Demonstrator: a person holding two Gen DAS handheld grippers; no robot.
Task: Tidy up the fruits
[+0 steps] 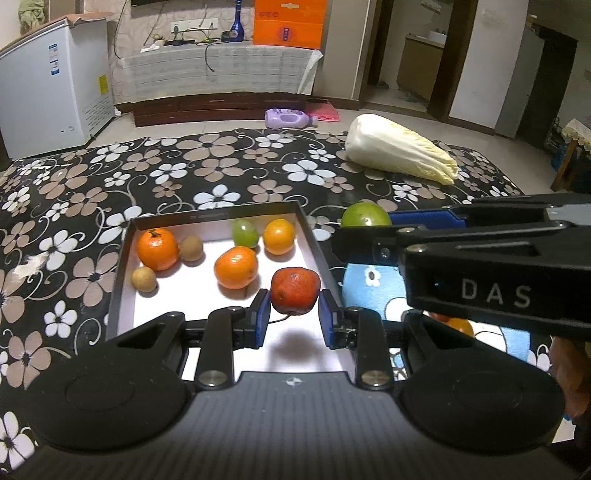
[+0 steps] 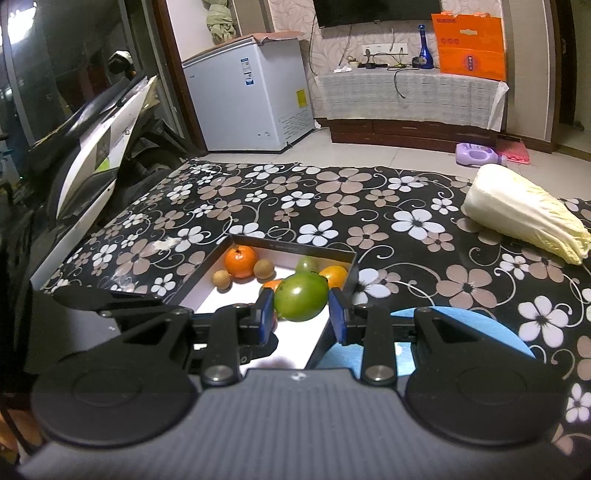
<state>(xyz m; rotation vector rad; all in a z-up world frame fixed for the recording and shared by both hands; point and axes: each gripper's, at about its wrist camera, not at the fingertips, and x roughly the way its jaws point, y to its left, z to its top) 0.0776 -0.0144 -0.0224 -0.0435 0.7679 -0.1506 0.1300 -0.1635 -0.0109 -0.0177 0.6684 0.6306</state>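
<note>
The shallow box (image 1: 120, 273), dark-walled with a white floor, sat on the flowered tablecloth (image 1: 207, 166). Inside it lay a large orange with a stem (image 1: 157, 248) at the far left, a brown kiwi (image 1: 191, 248) touching it, a small tan round fruit (image 1: 144, 279) just in front, a second orange (image 1: 235, 267) near the middle, a green grape-like fruit (image 1: 244, 232) against the far wall and a small yellow-orange fruit (image 1: 279, 236) beside it.

The left gripper (image 1: 294, 312) was clamped on a dull red fruit (image 1: 295, 290), its blue pads pressed to either side, the fruit held above the box floor with a shadow beneath it. The right gripper (image 2: 301, 314) was clamped on a green fruit (image 2: 301, 301) over the near right corner of the box. In the left wrist view that gripper reached in from the right with the green fruit at its tip.

A light blue cartoon-printed item (image 1: 373, 291) lay just right of the box; whether it was a plate or a mat could not be told. More orange fruit (image 1: 460, 325) showed on it, partly hidden.

A napa cabbage (image 1: 400, 149) lay on the cloth, well apart from the box. Beyond stood a white chest freezer (image 2: 251, 103), a low cabinet under a pale cover (image 1: 221, 70) bearing an orange bag (image 1: 290, 22) and a blue bottle (image 1: 238, 24), and a purple jug (image 1: 290, 119) on the tiled floor
</note>
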